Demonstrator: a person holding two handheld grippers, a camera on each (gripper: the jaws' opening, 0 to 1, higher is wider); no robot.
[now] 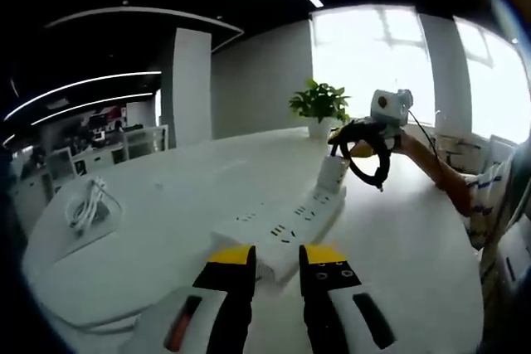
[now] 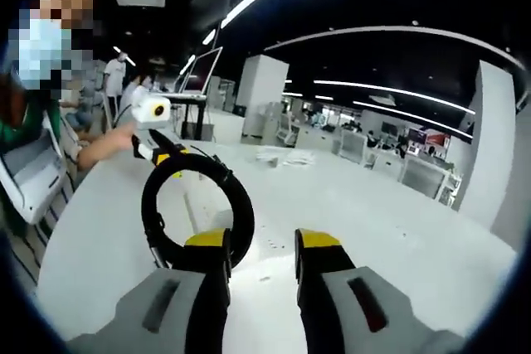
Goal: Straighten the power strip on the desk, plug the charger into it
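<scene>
Room: open office, white bench (image 1: 415,238).
Power strip (image 1: 286,225): on bench, near end between left gripper (image 1: 276,258) jaws, spread.
Charger (image 1: 332,173): upright at strip's far end.
Right gripper (image 2: 263,246): spread, black cable loop (image 2: 195,205) beside it.

Your left tongs (image 1: 276,261) straddle the near end of the power strip (image 1: 284,227); the charger (image 1: 333,173) stands on its far end, right tongs (image 1: 358,145) above.
</scene>
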